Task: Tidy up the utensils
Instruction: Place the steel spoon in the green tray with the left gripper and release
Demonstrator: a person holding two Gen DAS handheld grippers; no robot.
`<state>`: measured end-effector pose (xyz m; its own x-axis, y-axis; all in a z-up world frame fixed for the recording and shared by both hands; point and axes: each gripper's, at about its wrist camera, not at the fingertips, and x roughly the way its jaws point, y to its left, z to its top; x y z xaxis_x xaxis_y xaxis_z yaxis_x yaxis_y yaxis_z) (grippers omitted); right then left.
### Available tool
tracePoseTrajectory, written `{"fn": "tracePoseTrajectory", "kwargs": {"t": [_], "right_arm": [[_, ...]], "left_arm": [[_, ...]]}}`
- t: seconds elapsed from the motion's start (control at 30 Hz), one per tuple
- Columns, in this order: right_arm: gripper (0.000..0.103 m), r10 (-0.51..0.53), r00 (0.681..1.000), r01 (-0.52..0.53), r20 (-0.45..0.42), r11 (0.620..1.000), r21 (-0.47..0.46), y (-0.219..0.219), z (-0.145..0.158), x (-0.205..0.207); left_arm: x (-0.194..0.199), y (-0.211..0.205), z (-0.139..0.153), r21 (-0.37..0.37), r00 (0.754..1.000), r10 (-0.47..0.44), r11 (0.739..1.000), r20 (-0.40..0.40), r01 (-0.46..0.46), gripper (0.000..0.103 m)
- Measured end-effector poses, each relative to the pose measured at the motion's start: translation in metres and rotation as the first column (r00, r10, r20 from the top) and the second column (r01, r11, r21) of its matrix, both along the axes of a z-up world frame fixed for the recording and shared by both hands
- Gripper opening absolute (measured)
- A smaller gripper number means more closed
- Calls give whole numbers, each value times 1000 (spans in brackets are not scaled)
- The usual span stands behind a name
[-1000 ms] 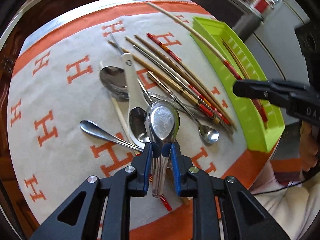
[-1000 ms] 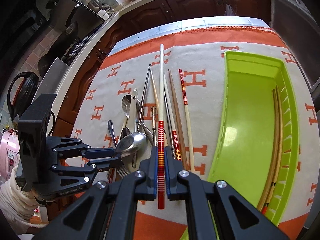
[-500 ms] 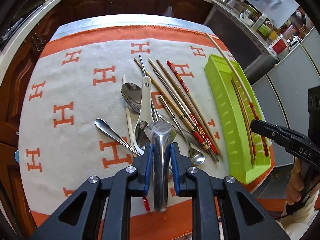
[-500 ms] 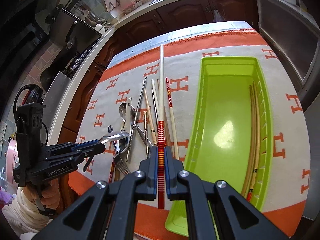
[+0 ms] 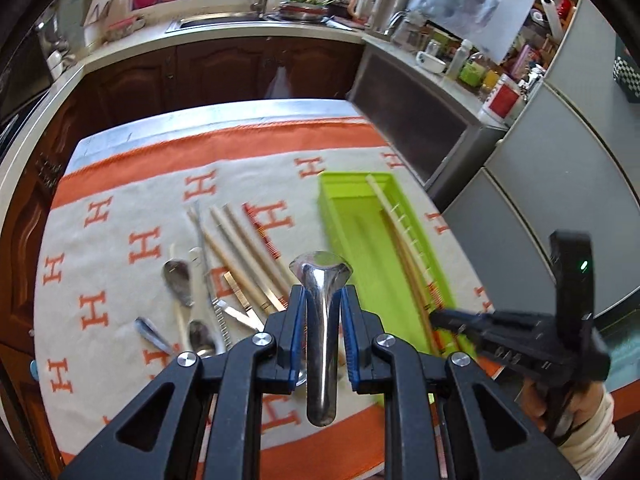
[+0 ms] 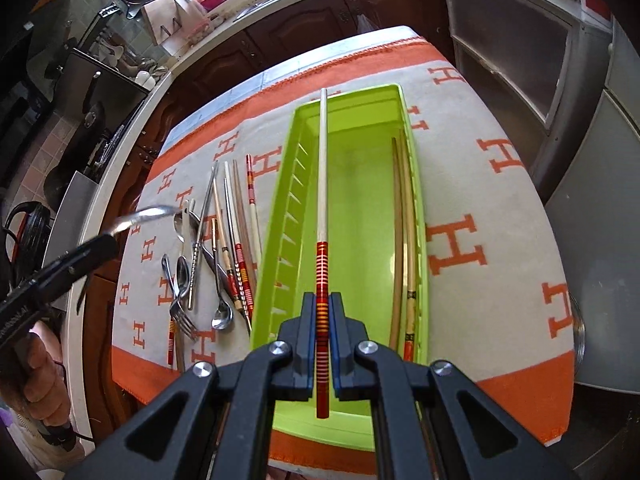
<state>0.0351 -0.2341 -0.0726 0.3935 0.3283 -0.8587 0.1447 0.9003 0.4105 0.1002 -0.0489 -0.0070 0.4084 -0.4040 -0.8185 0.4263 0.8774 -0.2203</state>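
Lifted left gripper [image 5: 320, 312] clamps spoon [image 5: 320, 320] — right gripper [image 6: 322, 320] clamps chopstick [image 6: 323, 184] over tray [image 6: 360, 200].

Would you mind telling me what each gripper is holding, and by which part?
Left gripper: steel spoon, by its handle. Right gripper: chopstick, by its red-banded end.

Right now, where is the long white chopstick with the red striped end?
The long white chopstick with the red striped end is clamped in the right tongs, above the green plastic tray, left of two wooden chopsticks.
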Motion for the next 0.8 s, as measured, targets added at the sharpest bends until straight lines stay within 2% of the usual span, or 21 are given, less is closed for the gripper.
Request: {"fn": "tracePoseTrajectory", "kwargs": {"t": [0.17, 0.37, 0.57, 0.7, 0.8], "right_arm": [[5, -44, 998, 45, -45, 999, 7, -10, -14, -4], [6, -79, 994, 79, -80, 997, -6, -16, -21, -4], [7, -96, 993, 94, -74, 995, -20, -21, -17, -9], [7, -91, 994, 90, -63, 996, -31, -22, -13, -11], [7, -86, 995, 84, -57, 996, -38, -22, -11, -12]], "left_arm": [[10, -51, -6, -2, 999, -40, 999, 10, 40, 15], [23, -96, -44, 47, 998, -55, 997, -33, 56, 15], [26, -117, -82, 91, 991, -81, 992, -110, 91, 16], [20, -117, -93, 97, 984, -101, 988, -148, 116, 16], [14, -112, -90, 87, 980, -117, 987, -160, 133, 26]]}}
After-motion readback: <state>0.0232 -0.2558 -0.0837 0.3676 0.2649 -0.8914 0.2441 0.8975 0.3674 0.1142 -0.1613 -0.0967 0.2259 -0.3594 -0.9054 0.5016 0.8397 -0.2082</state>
